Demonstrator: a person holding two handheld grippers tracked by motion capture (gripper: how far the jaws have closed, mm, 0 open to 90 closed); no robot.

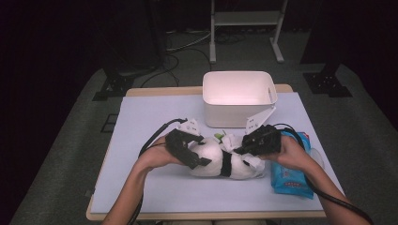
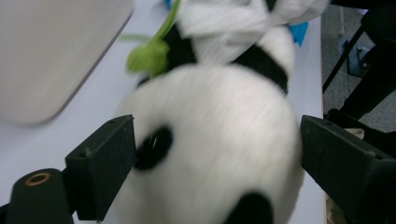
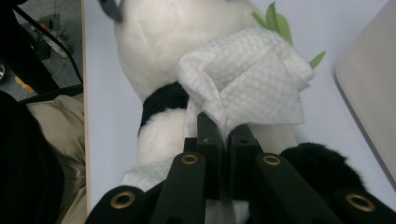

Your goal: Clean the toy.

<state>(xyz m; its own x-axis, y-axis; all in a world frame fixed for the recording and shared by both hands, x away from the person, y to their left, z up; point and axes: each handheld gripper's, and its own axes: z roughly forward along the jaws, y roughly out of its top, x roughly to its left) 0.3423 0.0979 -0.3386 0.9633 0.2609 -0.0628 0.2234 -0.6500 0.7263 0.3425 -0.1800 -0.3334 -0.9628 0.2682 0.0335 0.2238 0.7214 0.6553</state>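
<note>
Two tongs work my panda plush [image 1: 213, 159] near the table's front edge: left gripper [image 2: 210, 154] stands apart around its head; right gripper [image 3: 223, 140], seen close, clamps a white wipe [image 3: 252, 88].

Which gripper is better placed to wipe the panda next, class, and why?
Right. The right gripper is shut on the white wipe, lying against the panda. The left gripper stands open around the panda's head, likely to steady it.
</note>
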